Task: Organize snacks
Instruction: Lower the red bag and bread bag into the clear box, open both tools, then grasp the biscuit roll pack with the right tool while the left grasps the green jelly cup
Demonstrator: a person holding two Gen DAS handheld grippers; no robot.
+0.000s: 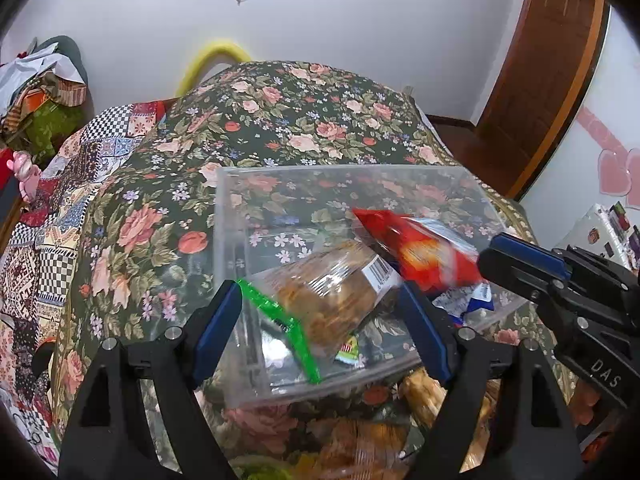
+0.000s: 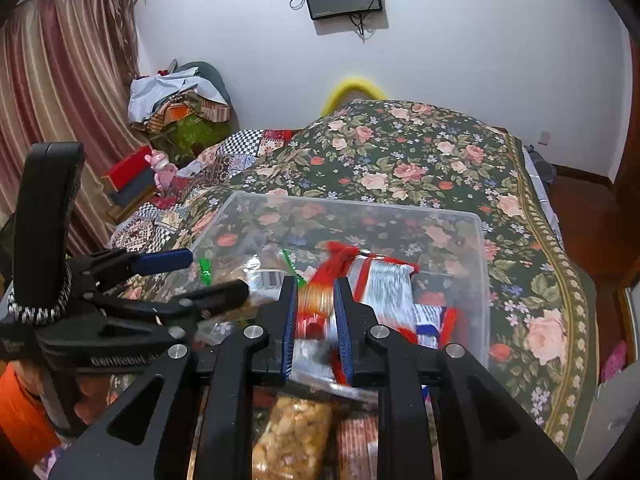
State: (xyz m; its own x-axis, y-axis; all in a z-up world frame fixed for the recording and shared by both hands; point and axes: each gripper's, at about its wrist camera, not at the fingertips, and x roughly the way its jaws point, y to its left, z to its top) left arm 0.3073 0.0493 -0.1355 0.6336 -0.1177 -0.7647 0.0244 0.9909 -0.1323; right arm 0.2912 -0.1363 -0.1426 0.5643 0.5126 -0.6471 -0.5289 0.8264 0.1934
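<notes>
A clear plastic bin (image 1: 236,216) (image 2: 480,240) stands on the flowered bedspread. My left gripper (image 1: 320,300) is open, its jaws either side of a clear bag of brown snacks with a green strip (image 1: 332,292) that lies in the bin. My right gripper (image 2: 316,292) is shut on a red and silver snack packet (image 2: 376,280) and holds it over the bin; the packet shows blurred in the left wrist view (image 1: 424,248). The right gripper (image 1: 492,256) also shows there at the right. A blue and white packet (image 1: 476,296) lies under it.
More snack bags (image 2: 292,436) lie in front of the bin, below my grippers. The bed with the flowered cover (image 1: 304,120) stretches behind. A patchwork quilt (image 1: 60,208) and a heap of clothes (image 2: 180,100) lie at the left. A wooden door (image 1: 548,60) is at the right.
</notes>
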